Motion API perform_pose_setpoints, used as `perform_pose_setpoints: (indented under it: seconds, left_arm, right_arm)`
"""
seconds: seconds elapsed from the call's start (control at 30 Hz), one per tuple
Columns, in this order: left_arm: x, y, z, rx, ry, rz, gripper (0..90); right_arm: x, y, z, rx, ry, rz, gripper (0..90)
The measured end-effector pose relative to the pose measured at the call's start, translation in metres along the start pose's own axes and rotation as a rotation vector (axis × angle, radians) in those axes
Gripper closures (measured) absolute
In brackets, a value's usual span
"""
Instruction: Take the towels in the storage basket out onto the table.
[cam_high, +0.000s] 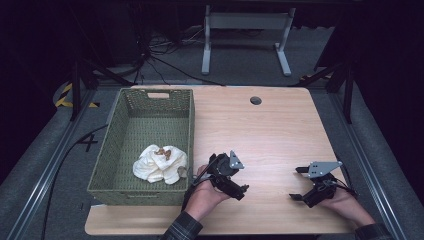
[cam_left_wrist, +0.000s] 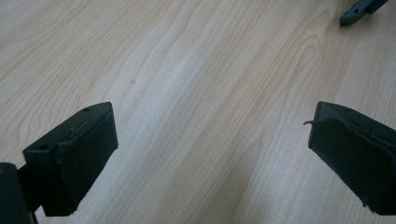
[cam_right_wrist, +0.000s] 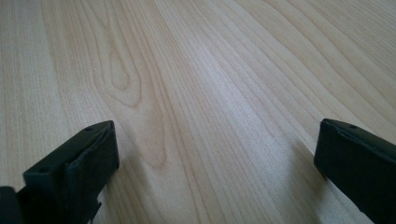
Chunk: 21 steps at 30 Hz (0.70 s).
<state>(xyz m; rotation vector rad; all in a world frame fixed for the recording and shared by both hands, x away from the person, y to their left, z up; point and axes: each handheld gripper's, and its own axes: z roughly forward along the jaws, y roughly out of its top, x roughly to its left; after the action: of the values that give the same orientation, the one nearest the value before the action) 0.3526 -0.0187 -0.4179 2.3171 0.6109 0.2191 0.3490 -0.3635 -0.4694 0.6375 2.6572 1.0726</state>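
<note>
Both hands are resting low at the near edge of the tabletop (cam_high: 270, 135), forearms coming in from the person's side with plaid cuffs showing. The left hand (cam_high: 206, 196) is sitting just beside the near right corner of the green woven basket (cam_high: 116, 150), gripping the left tool (cam_high: 239, 189) with its jaws pointing away from the basket, toward the other hand. The right hand (cam_high: 345, 199) is lying well apart from the basket, near the far side edge of the tabletop, holding the right tool (cam_high: 299, 183) with its jaws pointing back toward the basket and its grey three-cornered plate facing up. The high view is showing a crumpled white cloth (cam_high: 159, 164) with a brown patch on top, lying inside the basket at its near end, close to the wall beside the left hand; neither tool is touching it. The left gripper view is showing the left tool (cam_left_wrist: 210, 140) with jaws standing wide over bare wood grain, nothing between them, and a jaw tip of the right tool (cam_left_wrist: 359, 10) farther off at the top corner. The right gripper view is showing the right tool (cam_right_wrist: 215, 154) likewise spread wide and holding nothing, just above the wood.
</note>
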Motion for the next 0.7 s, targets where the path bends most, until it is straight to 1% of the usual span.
perform_pose_setpoints:
  seconds: [0.1,0.13,0.23,0.43,0.53,0.6,0.7]
  left_arm:
    - [0.000,0.002,-0.002,-0.007,-0.005,0.000,1.8]
    - [0.000,0.003,-0.003,-0.004,-0.004,0.009,1.8]
    - [0.000,0.006,-0.007,-0.003,-0.012,0.006,1.9]
    - [0.001,0.011,-0.013,-0.011,-0.016,0.011,2.1]
    - [0.003,0.014,-0.016,-0.020,-0.034,0.002,2.1]
    - [0.004,0.016,-0.018,-0.024,-0.035,0.000,2.1]
    - [0.004,0.017,-0.021,-0.036,-0.043,-0.014,2.1]
  right_arm:
    - [0.000,0.000,0.000,0.000,0.001,0.000,0.0]
    - [0.000,0.000,0.000,0.000,0.000,0.000,0.0]
    - [0.000,0.000,0.000,0.000,0.000,0.000,0.0]
    - [0.000,0.000,0.000,0.000,-0.001,0.000,0.0]
    - [0.000,0.000,0.000,0.000,-0.002,0.002,0.0]
    - [0.000,0.000,0.000,0.000,-0.002,0.002,0.0]
    - [0.000,0.000,0.000,-0.001,-0.002,0.002,0.0]
